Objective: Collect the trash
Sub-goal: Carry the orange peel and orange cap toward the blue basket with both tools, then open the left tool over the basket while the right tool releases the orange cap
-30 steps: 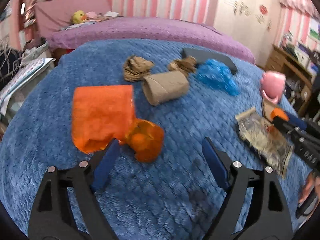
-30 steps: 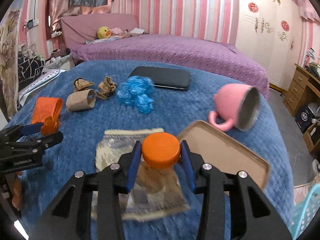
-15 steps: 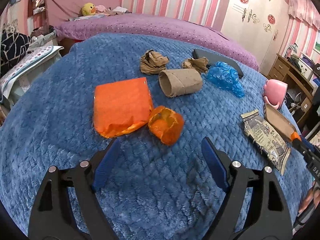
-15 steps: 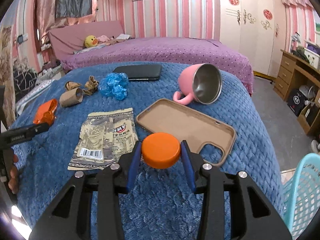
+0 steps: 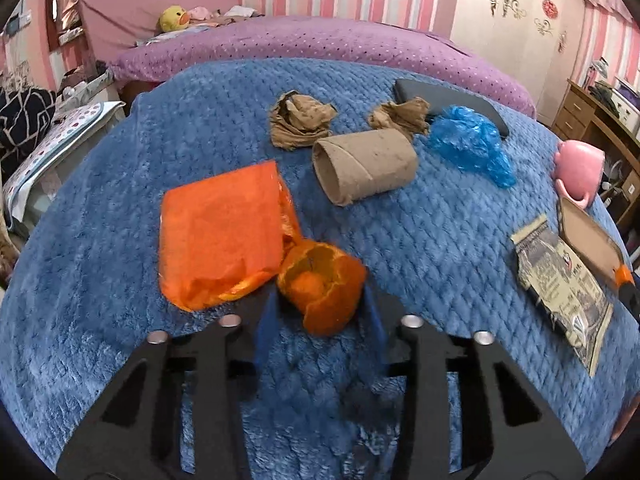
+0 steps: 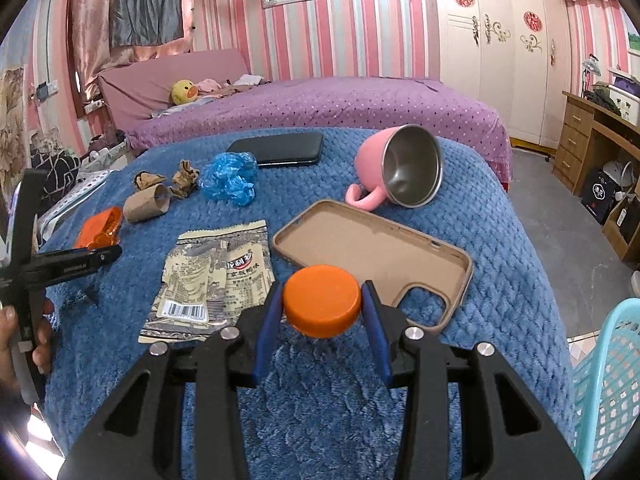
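A: The left gripper [image 5: 320, 312] is closing its blue pads around the hollow orange peel cup [image 5: 322, 286], the curled citrus skin lying on the quilted blue blanket [image 5: 120, 320]. Its jaws have just been coming together, and the peel is sitting between them, seemingly pinched.

B: And that peel is touching the flat crinkled orange plastic wrapper [image 5: 220, 232] on its left. If the wrapper's edge is getting caught under the left pad, both could be coming up together, or the wrapper could be dragging the peel out.

A: The peel is also soft and hollow. I'm judging that it is squashing rather than resisting, so it may be slipping free when lifted.

B: What is the right gripper [image 6: 322, 306] doing?

A: It is clamping the round orange plastic bottle cap [image 6: 322, 300] by its rim, above the blanket just beside the tan phone case [image 6: 372, 248]. The pads are touching only two narrow spots, so a twist could be popping it loose.

B: The turquoise mesh basket [image 6: 604, 380] is showing at the right edge, off the blanket. I'm guessing that is the bin; a drop short of it is putting the cap on the floor.

A: The printed snack packet [image 6: 216, 276], cardboard tube [image 5: 364, 164] and crumpled blue plastic [image 5: 468, 148] are all waiting on the blanket.
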The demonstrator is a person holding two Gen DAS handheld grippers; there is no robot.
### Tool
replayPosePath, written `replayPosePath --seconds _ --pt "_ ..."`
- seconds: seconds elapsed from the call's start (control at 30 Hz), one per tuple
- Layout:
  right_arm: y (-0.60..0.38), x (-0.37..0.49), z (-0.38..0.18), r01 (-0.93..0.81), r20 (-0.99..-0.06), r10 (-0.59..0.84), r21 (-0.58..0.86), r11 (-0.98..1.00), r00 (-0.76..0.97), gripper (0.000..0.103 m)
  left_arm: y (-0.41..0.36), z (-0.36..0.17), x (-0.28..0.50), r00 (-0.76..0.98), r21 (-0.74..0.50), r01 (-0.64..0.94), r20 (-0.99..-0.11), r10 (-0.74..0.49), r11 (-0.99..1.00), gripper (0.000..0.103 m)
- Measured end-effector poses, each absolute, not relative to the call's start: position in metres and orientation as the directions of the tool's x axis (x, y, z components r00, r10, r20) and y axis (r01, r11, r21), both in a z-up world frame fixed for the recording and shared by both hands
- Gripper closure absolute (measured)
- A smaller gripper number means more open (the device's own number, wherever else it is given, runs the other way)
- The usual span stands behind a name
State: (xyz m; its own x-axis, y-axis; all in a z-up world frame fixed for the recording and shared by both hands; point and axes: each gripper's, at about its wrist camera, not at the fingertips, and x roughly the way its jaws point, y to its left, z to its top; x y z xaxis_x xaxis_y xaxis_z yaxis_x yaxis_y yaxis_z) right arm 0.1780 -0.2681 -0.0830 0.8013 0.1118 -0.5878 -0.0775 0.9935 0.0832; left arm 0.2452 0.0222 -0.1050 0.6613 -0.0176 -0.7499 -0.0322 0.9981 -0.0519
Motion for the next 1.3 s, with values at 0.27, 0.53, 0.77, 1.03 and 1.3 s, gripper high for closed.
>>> replayPosePath --seconds 0.27,0.53,0.77,1.03,1.3 --pt "-0.273 0.166 -0.077 -0.079 -0.568 0.108 0.076 0.994 0.816 0.063 0.019 -0.092 0.221 0.712 -0.053 -0.036 -0.703 -0.012 0.998 0.078" --pt "-0.306 0.141 -0.058 -0.021 -0.535 0.05 0.061 0.998 0.843 0.063 -0.01 -0.061 0.195 0.768 -0.073 0.018 -0.638 -0.061 0.997 0.078" --pt "-0.349 0.114 -0.043 0.049 -0.505 -0.022 0.041 0.998 0.863 0.063 -0.053 -0.041 0.178 0.793 -0.089 0.087 -0.597 -0.122 0.992 0.078" --pt "-0.411 0.084 -0.032 0.151 -0.486 -0.12 0.026 0.988 0.866 0.063 -0.124 -0.03 0.167 0.791 -0.102 0.187 -0.575 -0.211 0.977 0.078" --pt "-0.477 0.05 -0.031 0.275 -0.486 -0.237 0.005 0.962 0.841 0.063 -0.23 -0.029 0.147 0.764 -0.077 0.334 -0.562 -0.317 0.94 0.078"
